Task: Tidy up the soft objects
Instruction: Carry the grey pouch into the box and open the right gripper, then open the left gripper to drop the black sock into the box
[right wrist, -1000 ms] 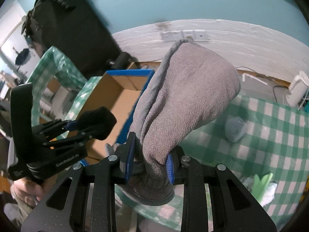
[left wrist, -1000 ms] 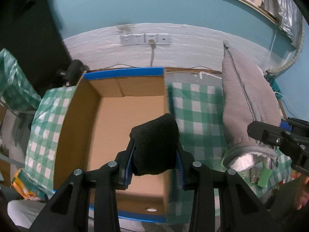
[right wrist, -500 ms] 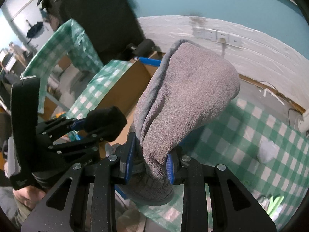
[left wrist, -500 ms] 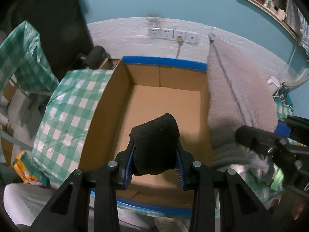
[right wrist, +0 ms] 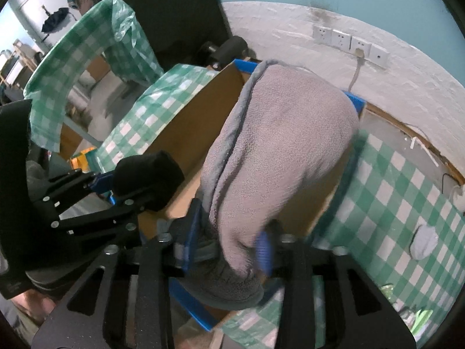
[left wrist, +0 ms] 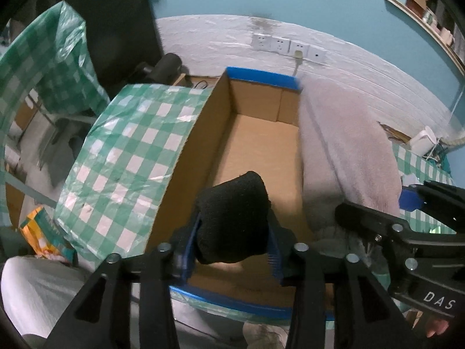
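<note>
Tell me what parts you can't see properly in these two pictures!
- Left wrist view: the cardboard box's right wall is hidden behind the grey towel.
- Right wrist view: most of the box floor is covered by the grey towel and the left hand-held gripper.
- Right wrist view: the right hand-held gripper is motion-blurred, so its blue pads look smeared.
- Both views: the black sock's lower end is hidden between the fingers.

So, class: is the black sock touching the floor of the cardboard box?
Apart. In the left wrist view the sock sits clamped in the left gripper, with the box floor visible beneath and beyond it.
</note>
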Tool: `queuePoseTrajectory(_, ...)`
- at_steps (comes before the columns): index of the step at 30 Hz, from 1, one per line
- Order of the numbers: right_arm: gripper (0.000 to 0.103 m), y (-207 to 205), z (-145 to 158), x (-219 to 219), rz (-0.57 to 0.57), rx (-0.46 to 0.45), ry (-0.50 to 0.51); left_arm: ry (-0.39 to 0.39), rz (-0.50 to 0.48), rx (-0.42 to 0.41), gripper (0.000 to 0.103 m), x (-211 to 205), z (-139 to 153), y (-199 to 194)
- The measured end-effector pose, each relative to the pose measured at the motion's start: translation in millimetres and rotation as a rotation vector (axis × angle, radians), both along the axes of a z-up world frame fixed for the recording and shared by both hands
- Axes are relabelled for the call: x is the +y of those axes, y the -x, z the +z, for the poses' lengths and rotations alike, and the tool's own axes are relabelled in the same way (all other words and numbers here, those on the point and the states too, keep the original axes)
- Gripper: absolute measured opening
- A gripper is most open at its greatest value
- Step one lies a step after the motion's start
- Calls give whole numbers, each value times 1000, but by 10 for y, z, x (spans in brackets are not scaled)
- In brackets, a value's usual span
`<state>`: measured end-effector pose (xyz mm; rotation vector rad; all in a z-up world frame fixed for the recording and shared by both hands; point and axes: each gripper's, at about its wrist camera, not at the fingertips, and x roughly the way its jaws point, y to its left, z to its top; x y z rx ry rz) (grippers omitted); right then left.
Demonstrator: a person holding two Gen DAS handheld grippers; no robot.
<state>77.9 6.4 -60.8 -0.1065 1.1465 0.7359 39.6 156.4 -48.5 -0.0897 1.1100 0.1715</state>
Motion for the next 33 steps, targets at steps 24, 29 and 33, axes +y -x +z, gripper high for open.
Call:
queuePoseTrajectory(24, 71, 81, 221, -717, -154, -42, 7, 2, -44, -20, 73, -277, 97, -35)
queuePoseTrajectory(29, 71, 119, 238, -947, -185, -44, 13, 3, -91, -30, 73, -498, 131, -37)
queuePoseTrajectory(33, 72, 151, 252, -1155, -218, -48, 17, -13, -141, -35, 73, -721, 152, -45)
